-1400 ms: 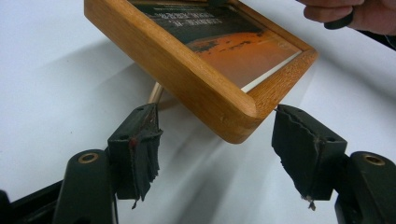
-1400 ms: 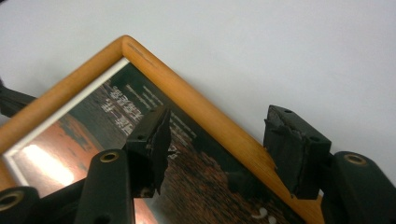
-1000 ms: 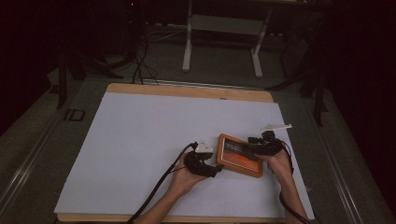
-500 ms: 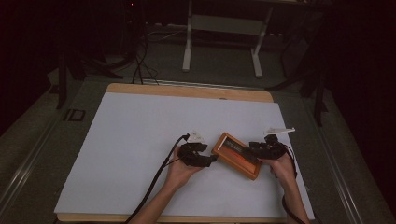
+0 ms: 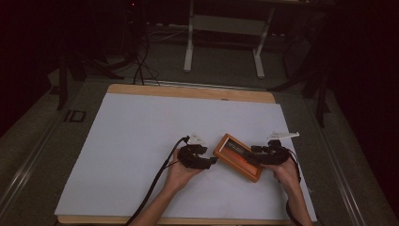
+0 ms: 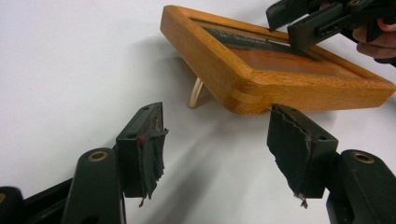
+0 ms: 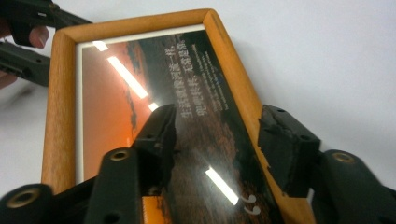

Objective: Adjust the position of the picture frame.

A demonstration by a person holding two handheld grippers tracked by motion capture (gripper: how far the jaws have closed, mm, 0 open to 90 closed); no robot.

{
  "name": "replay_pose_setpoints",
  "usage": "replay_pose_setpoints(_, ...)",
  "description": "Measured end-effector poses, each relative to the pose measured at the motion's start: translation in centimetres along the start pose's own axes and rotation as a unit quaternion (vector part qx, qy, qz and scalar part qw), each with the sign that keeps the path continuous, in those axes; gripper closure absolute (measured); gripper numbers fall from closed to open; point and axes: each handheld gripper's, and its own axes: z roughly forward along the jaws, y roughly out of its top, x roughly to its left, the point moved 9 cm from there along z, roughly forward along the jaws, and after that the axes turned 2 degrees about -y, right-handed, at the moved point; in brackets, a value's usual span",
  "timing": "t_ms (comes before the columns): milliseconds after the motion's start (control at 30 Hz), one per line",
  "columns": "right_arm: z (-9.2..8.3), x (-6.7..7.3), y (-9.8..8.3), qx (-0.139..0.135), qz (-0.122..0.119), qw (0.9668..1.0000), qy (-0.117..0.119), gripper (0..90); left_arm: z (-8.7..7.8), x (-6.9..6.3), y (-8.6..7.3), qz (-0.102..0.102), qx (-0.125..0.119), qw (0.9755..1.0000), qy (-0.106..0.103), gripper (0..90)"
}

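A wooden picture frame point(image 5: 237, 157) with an orange and dark picture sits on the white sheet, propped at a slant on a thin metal leg point(image 6: 195, 93). My left gripper point(image 5: 214, 160) is just off the frame's left corner. Its jaws point(image 6: 217, 140) are open with nothing between them, and they have just been closing a little. My right gripper point(image 5: 251, 155) reaches over the frame from the right. One jaw is above the glass and the other by the outer edge, so the frame's rail point(image 7: 243, 107) lies between them. These jaws point(image 7: 219, 135) have just been opening.
The white sheet point(image 5: 141, 141) covers a wooden table whose far edge point(image 5: 188, 90) and near edge show. A black cable point(image 5: 160, 179) trails from the left gripper toward the front. A white metal stand point(image 5: 221, 28) is on the floor beyond the table.
The frame has turned to lie diagonally and now shows its face at a slant. The left gripper has shifted slightly left, off the frame's corner.
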Motion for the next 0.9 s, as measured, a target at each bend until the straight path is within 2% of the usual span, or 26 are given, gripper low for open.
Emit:
replay_pose_setpoints(100,0.2,-0.3,0.1,0.005,-0.003,0.9999,-0.011,37.6,0.1,-0.4,-0.4,0.005,0.006,0.9999,-0.008,35.1)
replay_pose_setpoints(200,0.7,-0.4,-0.3,0.014,0.003,0.9999,-0.005,37.1,0.3,-0.8,-0.9,0.01,0.016,0.9998,-0.012,33.5)
replay_pose_setpoints(333,0.8,-0.4,-0.5,0.014,0.008,0.9999,-0.001,38.7,0.6,-1.2,-1.4,-0.003,0.017,0.9996,-0.022,31.9)
replay_pose_setpoints(433,0.8,-0.4,-0.5,0.013,0.012,0.9998,0.003,40.2,0.9,-1.5,-1.4,-0.004,0.017,0.9995,-0.028,31.6)
replay_pose_setpoints(500,0.7,-0.4,-0.5,0.013,0.012,0.9998,0.004,40.6,0.9,-1.3,-1.4,-0.005,0.019,0.9995,-0.027,30.7)
replay_pose_setpoints(733,0.3,-0.2,-0.9,0.025,0.01,0.9996,0.006,44.2,0.5,-0.3,-1.1,-0.016,0.021,0.9996,-0.002,31.6)
replay_pose_setpoints(900,-0.1,0.1,-1.4,0.037,-0.003,0.9993,0.002,48.0,0.5,1.3,-0.4,-0.041,0.022,0.9988,0.016,34.0)
